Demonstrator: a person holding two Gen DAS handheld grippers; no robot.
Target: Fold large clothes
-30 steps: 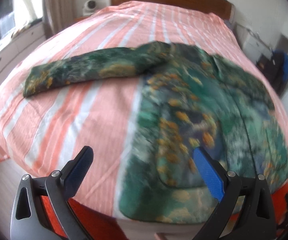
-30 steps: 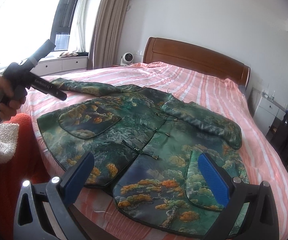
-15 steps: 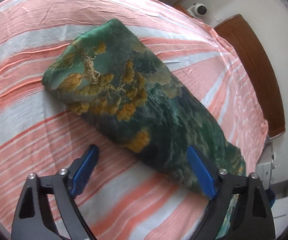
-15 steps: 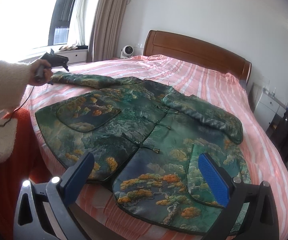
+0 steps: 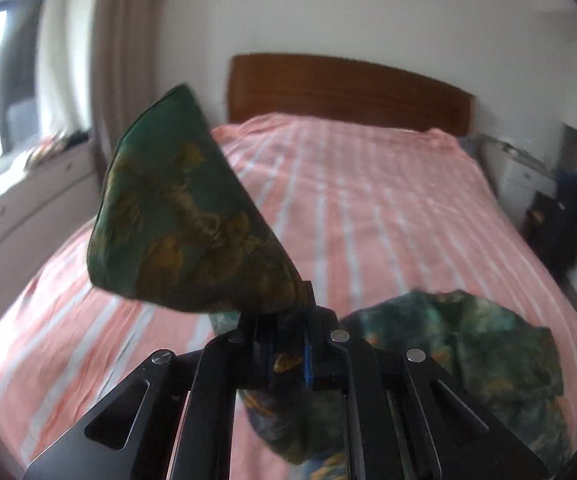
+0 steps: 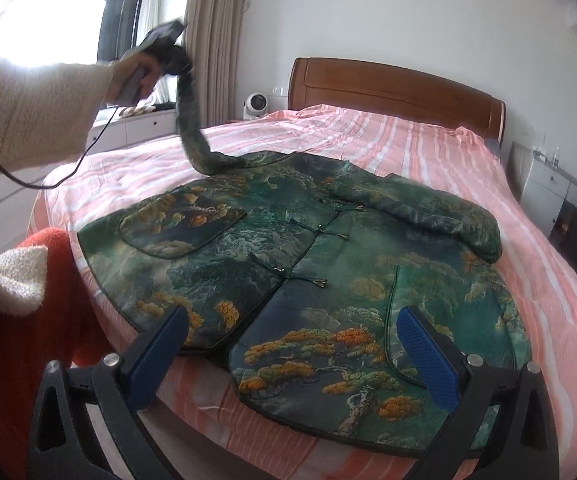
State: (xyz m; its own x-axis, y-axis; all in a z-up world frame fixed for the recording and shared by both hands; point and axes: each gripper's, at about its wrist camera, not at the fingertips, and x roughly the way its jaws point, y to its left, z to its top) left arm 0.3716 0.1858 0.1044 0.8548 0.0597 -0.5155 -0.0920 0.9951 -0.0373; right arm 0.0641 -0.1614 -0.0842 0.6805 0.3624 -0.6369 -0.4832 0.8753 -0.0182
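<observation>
Since a moment ago the left gripper [image 5: 288,344] has come off the bed [image 6: 368,136] with the end of the jacket's sleeve [image 5: 176,216] in it, its fingers [image 5: 320,356] having just been closing and now clamped tight on the green cloth. Seen from the right gripper's camera, the person's left hand [image 6: 136,76] is raised high by the curtain [image 6: 212,40], and the sleeve hangs from it in a long curve down to the jacket's shoulder. The rest of the jacket [image 6: 308,272] lies flat, front up, across the near end of the pink striped bed, its other sleeve folded over the chest. The right gripper [image 6: 292,352] hovers above the jacket's near hem with its 2 blue fingers [image 6: 428,360] spread wide and nothing between them.
</observation>
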